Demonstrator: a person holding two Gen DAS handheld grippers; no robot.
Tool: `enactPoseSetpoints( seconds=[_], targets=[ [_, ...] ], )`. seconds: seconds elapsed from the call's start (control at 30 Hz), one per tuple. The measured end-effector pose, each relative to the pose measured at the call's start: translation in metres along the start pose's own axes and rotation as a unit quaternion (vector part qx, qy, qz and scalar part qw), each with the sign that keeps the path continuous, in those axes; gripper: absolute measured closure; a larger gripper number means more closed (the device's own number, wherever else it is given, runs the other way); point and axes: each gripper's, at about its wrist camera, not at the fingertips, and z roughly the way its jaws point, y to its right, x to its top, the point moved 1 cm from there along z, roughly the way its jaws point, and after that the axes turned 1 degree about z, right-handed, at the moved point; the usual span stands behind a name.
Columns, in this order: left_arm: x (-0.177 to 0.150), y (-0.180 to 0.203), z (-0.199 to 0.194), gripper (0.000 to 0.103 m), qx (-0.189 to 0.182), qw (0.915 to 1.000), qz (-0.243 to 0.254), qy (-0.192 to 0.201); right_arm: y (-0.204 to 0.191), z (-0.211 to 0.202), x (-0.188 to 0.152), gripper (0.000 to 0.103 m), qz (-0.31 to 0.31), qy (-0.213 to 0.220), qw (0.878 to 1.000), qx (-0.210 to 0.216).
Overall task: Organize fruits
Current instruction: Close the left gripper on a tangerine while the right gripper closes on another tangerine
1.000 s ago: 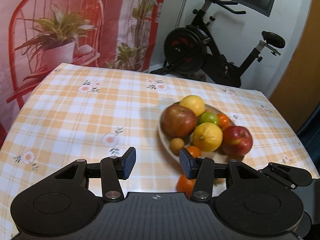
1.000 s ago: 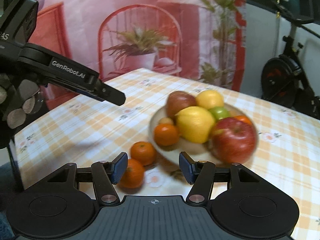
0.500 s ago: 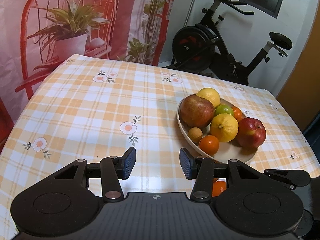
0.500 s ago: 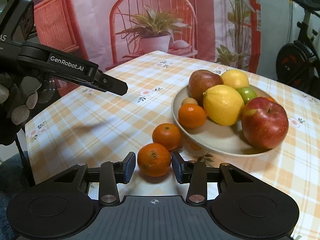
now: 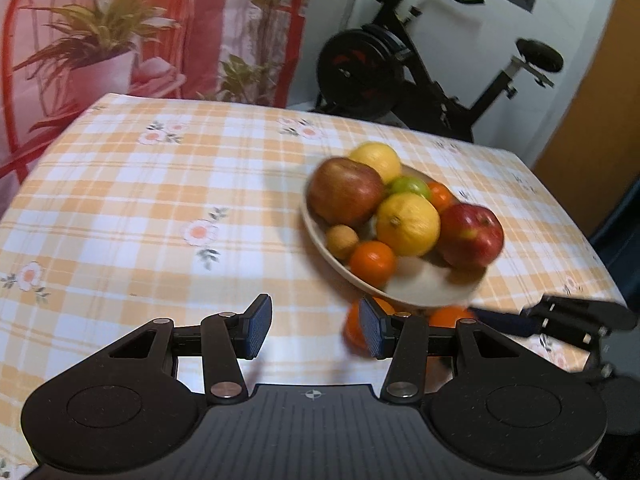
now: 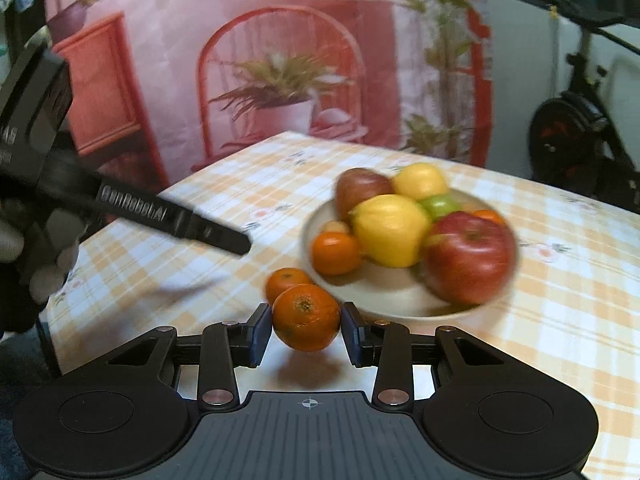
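Note:
A beige plate on the checked tablecloth holds two apples, two lemons, a green fruit, small oranges and a small brown fruit. My right gripper is shut on an orange just in front of the plate, and a shadow lies under the fruit. A second loose orange rests on the cloth right behind it. My left gripper hovers open over the cloth to the left of the plate with nothing between its pads. One of its fingers crosses the right wrist view.
The table's edges fall away on the near left and at the far side. A printed backdrop with a red chair and plants hangs behind it. An exercise bike stands beyond the far edge. A gloved hand holds the left gripper.
The right gripper's jaws closed from wide apart onto the front loose orange and now press it. The left gripper shifted a little, jaws unchanged.

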Motion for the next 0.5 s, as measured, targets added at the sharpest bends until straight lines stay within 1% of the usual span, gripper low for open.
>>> enactPoseSetpoints(
  seconds=[0.1,0.23,0.27,0.5],
  targets=[
    [-0.003,0.011,0.010,0.052,-0.005,0.9999,0.009,-0.009,0.014,-0.012,-0.001,0.068,0.017,0.015,1.000,-0.013],
    [-0.007,0.024,0.023,0.052,-0.003,0.9995,0.021,-0.024,0.029,-0.021,-0.004,0.068,0.030,0.028,0.999,-0.026],
    [-0.008,0.026,0.025,0.051,-0.003,0.9994,0.023,-0.025,0.032,-0.022,-0.005,0.068,0.032,0.031,0.999,-0.028],
    [-0.008,0.040,0.034,0.051,0.000,0.9987,0.036,-0.037,0.041,-0.025,-0.009,0.068,0.037,0.045,0.998,-0.031]
  ],
)
